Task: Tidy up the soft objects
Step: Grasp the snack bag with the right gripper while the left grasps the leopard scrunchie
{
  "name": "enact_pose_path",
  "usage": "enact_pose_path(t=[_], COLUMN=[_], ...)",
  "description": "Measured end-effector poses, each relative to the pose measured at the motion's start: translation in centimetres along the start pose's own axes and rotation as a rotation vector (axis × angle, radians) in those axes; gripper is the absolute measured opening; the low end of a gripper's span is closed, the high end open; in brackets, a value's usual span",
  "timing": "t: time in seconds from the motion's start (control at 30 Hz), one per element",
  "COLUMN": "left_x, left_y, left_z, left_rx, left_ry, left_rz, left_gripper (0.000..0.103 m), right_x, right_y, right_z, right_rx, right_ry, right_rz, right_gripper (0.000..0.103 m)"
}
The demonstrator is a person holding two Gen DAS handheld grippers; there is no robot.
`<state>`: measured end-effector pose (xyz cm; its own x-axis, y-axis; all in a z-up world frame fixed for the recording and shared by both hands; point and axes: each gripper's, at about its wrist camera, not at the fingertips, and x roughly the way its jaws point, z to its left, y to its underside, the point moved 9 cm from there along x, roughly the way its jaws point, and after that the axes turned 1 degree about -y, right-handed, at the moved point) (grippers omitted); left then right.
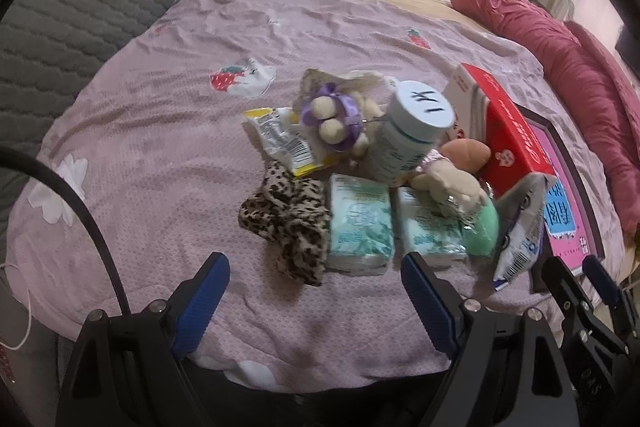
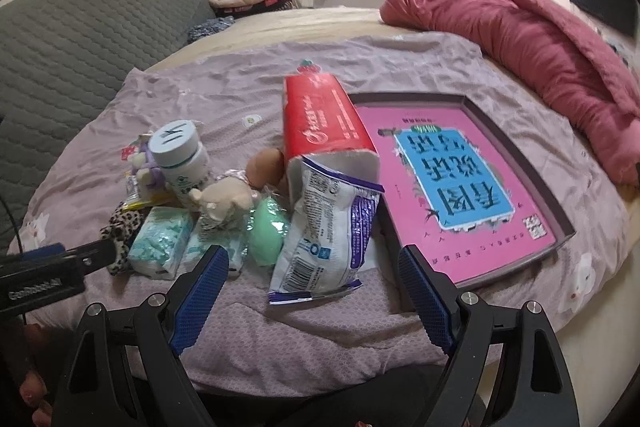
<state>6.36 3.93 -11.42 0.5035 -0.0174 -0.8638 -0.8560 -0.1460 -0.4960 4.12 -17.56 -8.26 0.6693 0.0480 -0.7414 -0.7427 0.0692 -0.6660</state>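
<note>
1. Step: nothing picked yet; left gripper [image 1: 316, 301] and right gripper [image 2: 314, 297] both spread wide, empty, above the sheet [image 1: 160, 147].
2. Soft pile at 12 o'clock of the left gripper: scrunchie [image 1: 286, 217], tissue packs [image 1: 360, 227]; tray [image 2: 460, 187] at 1 o'clock of the right.
3. Next, likely: drop onto one soft item, close, carry to tray.

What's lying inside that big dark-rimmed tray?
The dark-rimmed tray shows only its pink and blue printed floor. Its near-left corner is hidden behind the white and purple plastic packet.
</note>
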Motion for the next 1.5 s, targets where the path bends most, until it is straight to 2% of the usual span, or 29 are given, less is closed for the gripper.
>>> enact_pose_path(t=[0.27,0.43,0.6,0.67,0.7,0.9,1.07,1.1,1.17,1.2,1.3,1.33,1.43,1.5], left_x=[2.1,3.6,6.0,7.4,7.9,9.1,9.4,9.4,9.5,9.5,9.3,9.4,9.6,9.3], left_y=[-0.7,-1.7,-1.8,-1.7,-1.6,-2.2,-2.5,-2.6,-2.8,-2.8,-2.9,-2.8,-2.7,-2.6], left_z=[2.4,3.9,4.5,4.2,3.9,3.5,3.1,3.0,2.9,2.9,3.0,3.0,3.0,3.4], left_rx=[-0.068,-0.109,-0.154,-0.161,-0.163,-0.158,-0.143,-0.139,-0.131,-0.125,-0.105,-0.096,-0.105,-0.116], left_ry=[0.067,0.074,0.105,0.13,0.145,0.151,0.148,0.145,0.134,0.127,0.103,0.092,0.105,0.123], left_rz=[0.038,0.05,0.099,0.135,0.152,0.142,0.131,0.13,0.127,0.124,0.118,0.122,0.138,0.136], left_gripper=[0.087,0.087,0.087,0.075,0.073,0.07,0.063,0.061,0.055,0.053,0.039,0.031,0.026,0.024], right_x=[3.1,4.3,5.4,5.8,5.9,6.4,7.2,7.3,7.5,7.6,7.5,7.5,7.0,6.5], right_y=[0.1,0.1,0.1,0.0,-0.1,-0.6,-1.1,-1.1,-1.2,-1.2,-1.2,-1.3,-1.5,-1.7], right_z=[-0.6,-0.1,-0.3,-0.6,-0.9,-2.0,-2.0,-2.1,-2.1,-2.2,-2.2,-2.2,-1.9,-1.6], right_rx=[0.046,0.044,0.063,0.084,0.097,0.132,0.138,0.138,0.136,0.132,0.124,0.12,0.104,0.087], right_ry=[-0.011,-0.028,-0.034,-0.038,-0.038,-0.031,-0.041,-0.042,-0.047,-0.043,-0.051,-0.054,-0.072,-0.08], right_rz=[0.045,0.054,0.066,0.067,0.065,0.059,0.056,0.054,0.051,0.051,0.041,0.038,0.019,0.002], right_gripper=[0.087,0.087,0.087,0.087,0.087,0.087,0.087,0.085,0.072,0.063,0.058,0.056,0.047,0.044])
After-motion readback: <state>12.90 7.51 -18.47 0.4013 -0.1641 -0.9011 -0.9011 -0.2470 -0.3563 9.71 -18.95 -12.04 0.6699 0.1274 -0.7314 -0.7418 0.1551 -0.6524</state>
